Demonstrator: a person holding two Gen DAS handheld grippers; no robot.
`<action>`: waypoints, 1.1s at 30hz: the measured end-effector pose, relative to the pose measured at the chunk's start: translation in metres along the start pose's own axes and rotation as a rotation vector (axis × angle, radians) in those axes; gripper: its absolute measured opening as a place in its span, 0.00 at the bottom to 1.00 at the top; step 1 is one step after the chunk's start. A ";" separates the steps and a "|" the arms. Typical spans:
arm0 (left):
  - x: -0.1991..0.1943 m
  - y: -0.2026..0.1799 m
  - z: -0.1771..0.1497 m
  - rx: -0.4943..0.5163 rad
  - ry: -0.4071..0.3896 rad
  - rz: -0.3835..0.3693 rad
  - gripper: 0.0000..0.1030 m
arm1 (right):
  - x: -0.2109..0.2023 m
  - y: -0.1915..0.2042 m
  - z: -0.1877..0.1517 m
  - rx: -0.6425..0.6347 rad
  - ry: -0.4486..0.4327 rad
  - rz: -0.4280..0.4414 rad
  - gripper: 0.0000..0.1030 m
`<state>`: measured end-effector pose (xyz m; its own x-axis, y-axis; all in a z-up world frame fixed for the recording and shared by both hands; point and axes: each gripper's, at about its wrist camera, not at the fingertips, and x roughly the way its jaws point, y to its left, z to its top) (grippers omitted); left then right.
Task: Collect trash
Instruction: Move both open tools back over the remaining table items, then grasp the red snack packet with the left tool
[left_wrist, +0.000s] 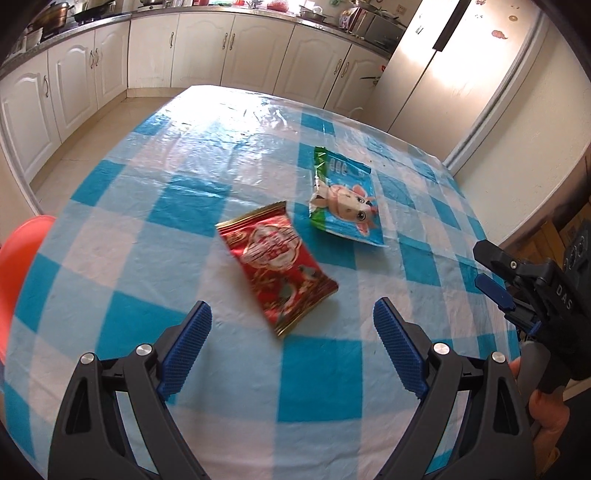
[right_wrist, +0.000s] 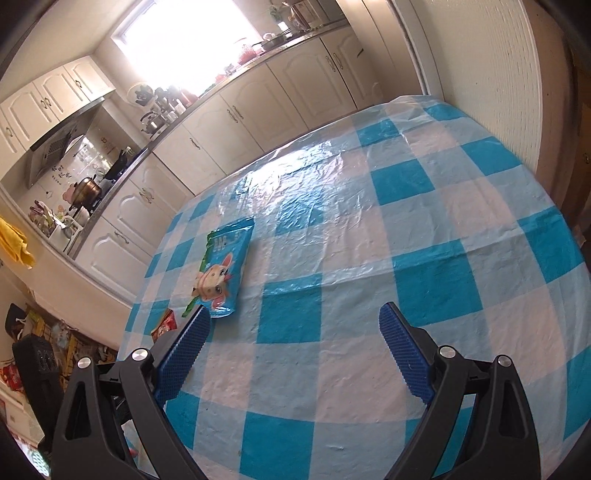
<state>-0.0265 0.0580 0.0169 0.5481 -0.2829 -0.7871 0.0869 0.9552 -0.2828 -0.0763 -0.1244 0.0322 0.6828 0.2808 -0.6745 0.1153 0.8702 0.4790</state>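
both grippers, left gripper (left_wrist: 291, 314) and right gripper (right_wrist: 295, 317), spread wide and empty above red wrapper (left_wrist: 277, 266) and blue cartoon-animal packet (left_wrist: 347, 206); "das" legible on right tool.

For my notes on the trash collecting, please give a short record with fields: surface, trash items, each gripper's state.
surface: table with blue and white checked cloth
trash 1: red wrapper, lying flat, just ahead of the left gripper
trash 2: blue wrapper with cartoon animal, farther back, apart from the red one
left gripper: jaws open, holding nothing
right gripper: jaws open, holding nothing
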 end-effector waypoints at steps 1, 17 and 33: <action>0.003 -0.001 0.002 -0.004 -0.002 0.003 0.87 | 0.002 -0.001 0.002 -0.003 0.003 -0.002 0.89; 0.027 -0.008 0.022 0.008 -0.062 0.091 0.77 | 0.042 0.033 0.022 -0.112 0.044 -0.003 0.89; 0.017 0.022 0.023 -0.042 -0.108 0.057 0.48 | 0.108 0.099 0.018 -0.281 0.132 -0.037 0.89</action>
<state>0.0038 0.0760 0.0096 0.6378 -0.2151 -0.7395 0.0195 0.9644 -0.2638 0.0217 -0.0147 0.0169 0.5800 0.2806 -0.7647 -0.0781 0.9536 0.2906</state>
